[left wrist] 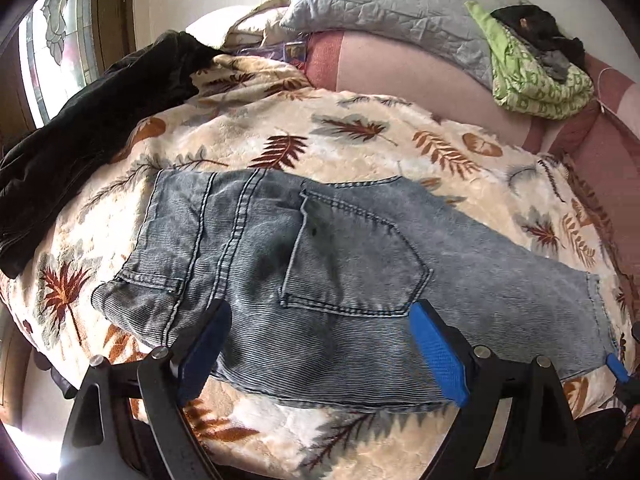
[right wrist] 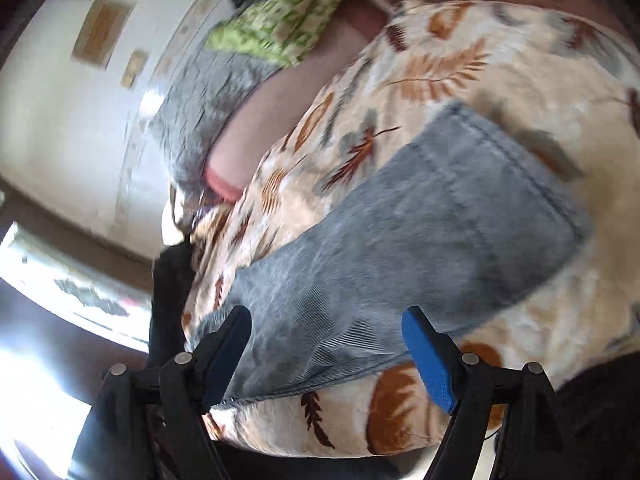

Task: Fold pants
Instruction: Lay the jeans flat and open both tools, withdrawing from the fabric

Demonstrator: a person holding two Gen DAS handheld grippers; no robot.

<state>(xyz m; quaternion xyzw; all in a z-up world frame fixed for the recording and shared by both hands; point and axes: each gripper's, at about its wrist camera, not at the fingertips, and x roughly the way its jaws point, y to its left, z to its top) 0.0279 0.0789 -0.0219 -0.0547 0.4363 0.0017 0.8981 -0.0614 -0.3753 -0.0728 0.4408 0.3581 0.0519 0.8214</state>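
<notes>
Light blue jeans (left wrist: 320, 264) lie flat on a leaf-patterned blanket (left wrist: 280, 136), back pocket up, waistband to the left, legs running right. My left gripper (left wrist: 320, 312) is open and empty, hovering over the jeans' near edge. In the right wrist view the jeans (right wrist: 400, 248) are blurred, with the leg hem at the upper right. My right gripper (right wrist: 326, 318) is open and empty above the jeans' near edge. One of its blue fingertips (left wrist: 618, 366) shows at the right edge of the left wrist view.
A dark garment (left wrist: 80, 140) lies on the blanket's left. A grey quilted pillow (left wrist: 384, 12) and a green folded cloth (left wrist: 536, 76) with dark clothes sit at the back on a pink sheet (left wrist: 400, 80). A window (left wrist: 56, 40) is at left.
</notes>
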